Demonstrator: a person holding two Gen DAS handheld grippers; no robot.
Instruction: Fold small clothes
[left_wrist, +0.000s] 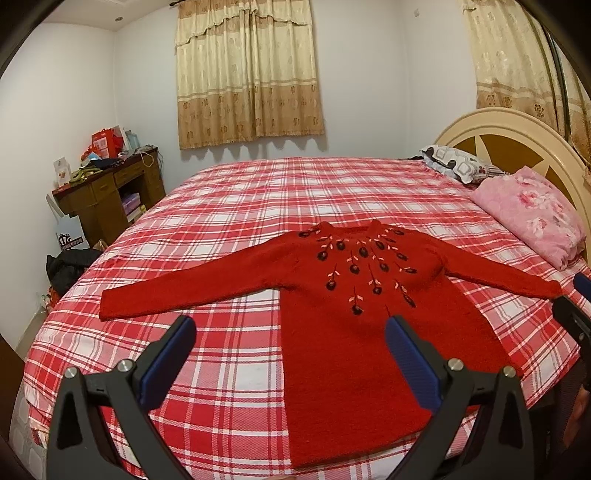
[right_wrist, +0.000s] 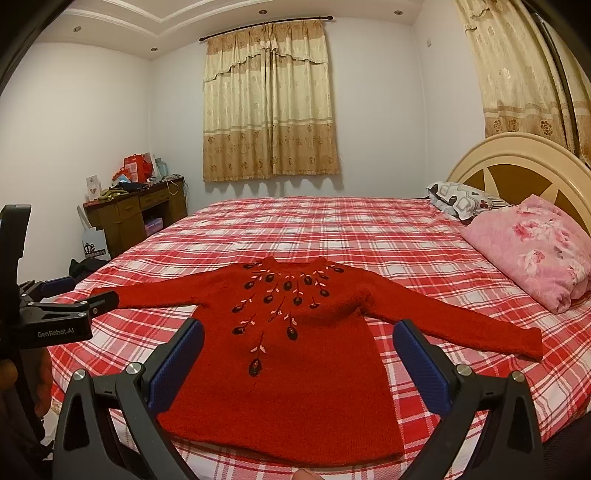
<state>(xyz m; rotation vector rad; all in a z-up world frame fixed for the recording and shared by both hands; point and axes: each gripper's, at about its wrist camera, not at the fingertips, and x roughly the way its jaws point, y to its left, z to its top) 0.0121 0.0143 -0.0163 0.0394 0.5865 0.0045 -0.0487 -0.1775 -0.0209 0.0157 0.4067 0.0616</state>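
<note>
A red knitted sweater (left_wrist: 351, 332) with dark embroidered flowers lies flat, front up, sleeves spread, on the red-and-white plaid bed (left_wrist: 229, 206). It also shows in the right wrist view (right_wrist: 295, 369). My left gripper (left_wrist: 290, 332) is open and empty, held above the sweater's lower left hem and the bare sheet. My right gripper (right_wrist: 298, 339) is open and empty, held above the sweater's lower body. The left gripper's body (right_wrist: 55, 317) shows at the left edge of the right wrist view; the right gripper's fingers (left_wrist: 572, 314) show at the right edge of the left wrist view.
A folded pink floral quilt (right_wrist: 532, 251) and a patterned pillow (right_wrist: 461, 199) lie at the cream headboard (right_wrist: 517, 162) on the right. A cluttered wooden desk (right_wrist: 136, 214) stands in the far left corner, with bags on the floor. Curtains (right_wrist: 269, 103) hang behind the bed.
</note>
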